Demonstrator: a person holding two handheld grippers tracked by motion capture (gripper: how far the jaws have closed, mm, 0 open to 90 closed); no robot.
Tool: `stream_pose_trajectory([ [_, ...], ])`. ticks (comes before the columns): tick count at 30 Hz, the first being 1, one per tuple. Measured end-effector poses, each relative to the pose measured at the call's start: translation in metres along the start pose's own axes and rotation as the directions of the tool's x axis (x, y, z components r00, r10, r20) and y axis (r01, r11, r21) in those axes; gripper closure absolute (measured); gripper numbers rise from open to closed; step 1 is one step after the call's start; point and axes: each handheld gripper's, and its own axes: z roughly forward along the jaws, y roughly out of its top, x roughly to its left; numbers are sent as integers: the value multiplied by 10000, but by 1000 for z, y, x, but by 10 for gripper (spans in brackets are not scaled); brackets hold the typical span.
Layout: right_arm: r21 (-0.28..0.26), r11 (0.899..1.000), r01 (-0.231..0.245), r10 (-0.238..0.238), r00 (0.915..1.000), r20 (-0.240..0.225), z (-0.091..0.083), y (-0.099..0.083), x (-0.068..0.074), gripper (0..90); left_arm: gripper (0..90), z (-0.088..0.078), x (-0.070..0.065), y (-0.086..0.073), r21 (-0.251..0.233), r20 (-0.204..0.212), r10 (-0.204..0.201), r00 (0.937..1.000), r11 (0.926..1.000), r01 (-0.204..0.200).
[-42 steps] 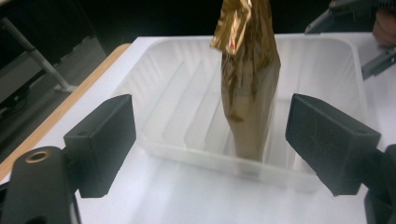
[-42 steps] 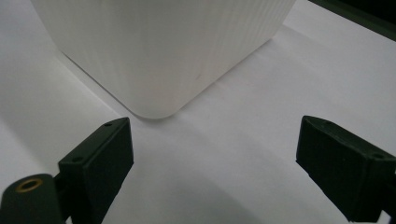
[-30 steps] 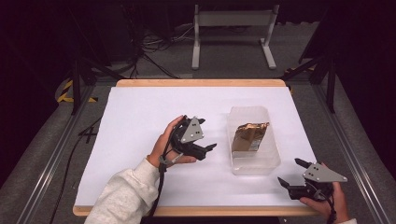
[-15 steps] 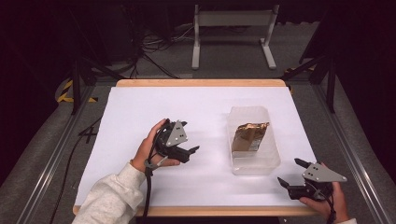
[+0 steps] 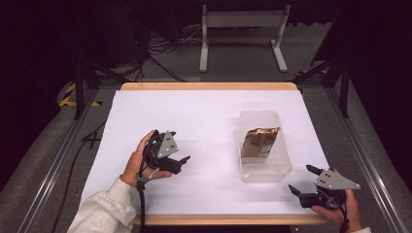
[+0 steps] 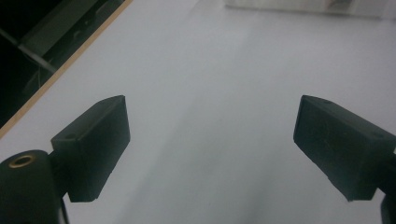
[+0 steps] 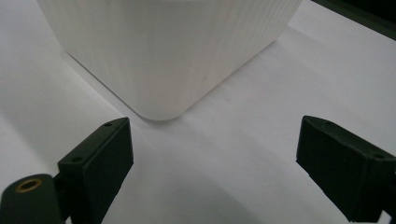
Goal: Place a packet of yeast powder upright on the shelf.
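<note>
A crinkled foil packet (image 5: 260,141) lies inside a clear plastic tub (image 5: 265,171) at the counter's (image 5: 204,116) three o'clock. Both the left gripper (image 5: 180,164) and right gripper (image 5: 302,182) stand open, empty. Tub looks light, stiff, likely slippery; best gripped by its rim.

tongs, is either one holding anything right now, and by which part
Nothing is held. The left tongs and the right tongs both stand open over bare white table, and the gold packet lies untouched in the clear container.
</note>
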Motion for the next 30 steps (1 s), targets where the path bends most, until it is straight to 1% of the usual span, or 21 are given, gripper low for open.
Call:
stream_pose_trajectory([
  [2, -19, 10000, -4, 4, 10000, 1, 0, 0, 0, 115, 114, -4, 2, -7, 106, -97, -39, 9999, 9999, 40],
  [3, -13, 10000, -14, 14, 10000, 3, 0, 0, 0, 115, 113, -4, 2, -7, 106, -97, -39, 9999, 9999, 40],
  [4, -12, 10000, -10, 10, 10000, -16, 0, 0, 0, 115, 114, -5, 2, -10, 117, -190, -53, 9998, 9999, 55],
  [5, -11, 10000, 0, 0, 10000, -25, 0, 0, 0, 115, 114, -9, 3, -17, 161, -344, -68, 9994, 9998, 73],
  [6, -9, 10000, 7, -7, 10000, -19, 0, 0, 0, 115, 114, -10, 3, -19, 213, -424, -98, 9991, 9997, 107],
  [7, -15, 10000, 16, -16, 10000, -28, 1, 0, 0, 115, 114, -10, 3, -19, 213, -424, -98, 9991, 9997, 107],
  [8, -15, 10000, 16, -16, 10000, -28, 1, 0, 0, 115, 114, -12, 3, -23, 222, -471, -208, 9987, 9995, 219],
  [11, -3, 10000, 12, -12, 10000, -67, 1, -1, 0, 115, 110, -18, 4, -32, 289, -576, -238, 9981, 9993, 255],
  [13, 25, 10000, -16, 16, 10000, -55, 1, -1, -1, 115, 110, -23, 5, -38, 310, -548, -237, 9982, 9992, 254],
  [15, 11, 10000, 5, -5, 10000, -41, 1, 0, 0, 115, 110, -28, 6, -44, 427, -728, -219, 9971, 9988, 250],
  [16, 26, 10000, 27, -27, 10000, -21, 1, 0, 0, 115, 109, -30, 7, -47, 446, -753, -307, 9967, 9984, 342],
  [19, -2, 10000, -6, 6, 10000, 10, 1, 1, -1, 115, 112, -36, 10, -58, 367, -915, -653, 9937, 9970, 689],
  [20, 3, 10000, 20, -20, 10000, 34, 1, 1, -1, 115, 110, -38, 12, -60, 396, -971, -682, 9929, 9966, 723],
  [22, 15, 10000, 28, -29, 10000, 49, 1, 1, -1, 115, 106, -42, 14, -66, 304, -1025, -960, 9901, 9946, 996],
  [24, 51, 10000, 65, -65, 10000, 43, 1, 1, 0, 115, 104, -47, 16, -72, 181, -1106, -1274, 9857, 9913, 1301],
  [25, 50, 10000, 69, -69, 10000, 40, 1, 1, 0, 115, 104, -50, 17, -76, 147, -1223, -1332, 9835, 9906, 1360],
  [28, 65, 9998, 166, -166, 9999, 48, 2, 2, 1, 115, 103, -56, 19, -84, -4, -1286, -1719, 9767, 9849, 1733],
  [29, 58, 9998, 173, -173, 9998, 47, 2, 2, 1, 114, 102, -59, 19, -87, -25, -1375, -1715, 9755, 9850, 1728],
  [30, 39, 9998, 193, -193, 9998, 46, 2, 3, 1, 114, 102, -61, 20, -91, -23, -1439, -1806, 9730, 9833, 1822],
])
